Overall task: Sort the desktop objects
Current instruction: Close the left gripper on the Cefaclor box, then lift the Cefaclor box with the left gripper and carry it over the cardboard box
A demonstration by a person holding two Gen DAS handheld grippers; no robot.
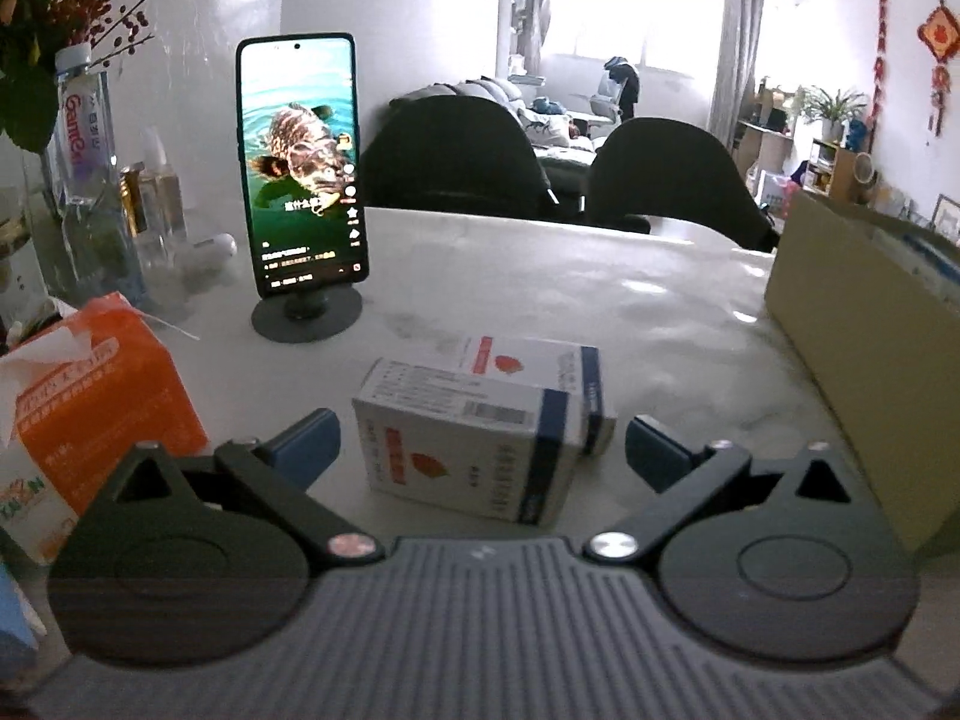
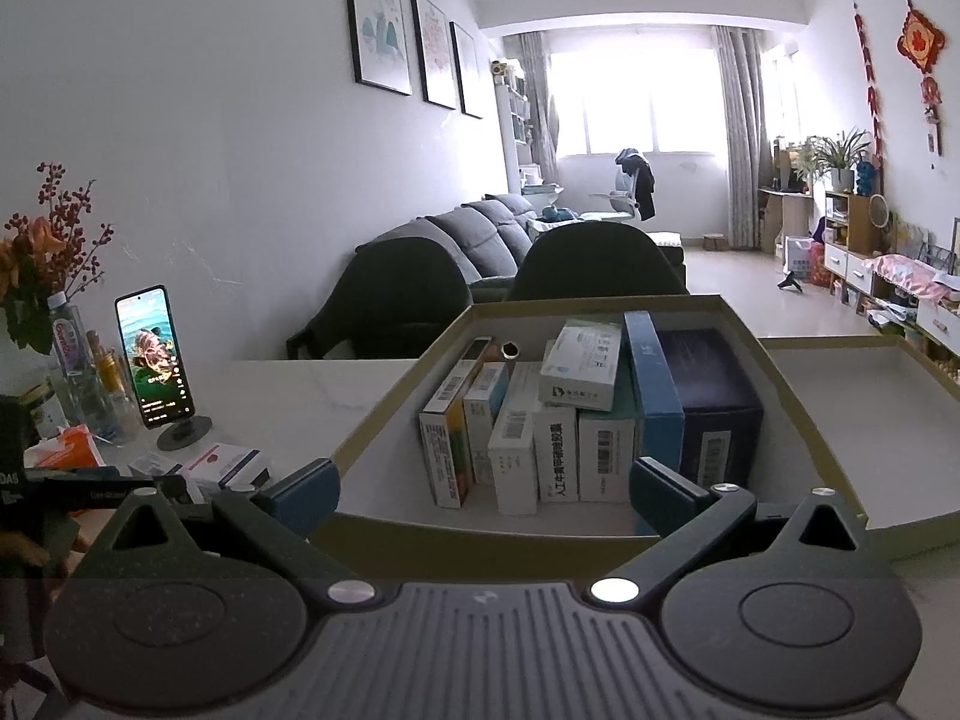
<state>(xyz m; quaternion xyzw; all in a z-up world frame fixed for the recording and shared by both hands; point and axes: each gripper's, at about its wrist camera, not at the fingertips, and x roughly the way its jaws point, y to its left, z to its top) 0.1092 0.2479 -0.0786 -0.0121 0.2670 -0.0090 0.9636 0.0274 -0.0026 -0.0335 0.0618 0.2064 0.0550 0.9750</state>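
Observation:
Two white medicine boxes with red and blue print lie on the pale table. The nearer box (image 1: 468, 450) sits between the blue pads of my left gripper (image 1: 483, 447), whose jaws stand wide and touch nothing. The second box (image 1: 534, 369) lies just behind it. Both boxes (image 2: 219, 465) also show small at the left of the right wrist view. My right gripper (image 2: 483, 495) hovers open over the near rim of a shallow cardboard box (image 2: 384, 420) with several upright medicine packs (image 2: 558, 420) inside.
A phone on a round stand (image 1: 300, 180) plays a video at the back left. An orange tissue pack (image 1: 102, 396), bottles (image 1: 84, 126) and a flower vase crowd the left edge. The cardboard box wall (image 1: 864, 324) rises on the right. Two dark chairs (image 1: 660, 180) stand behind the table.

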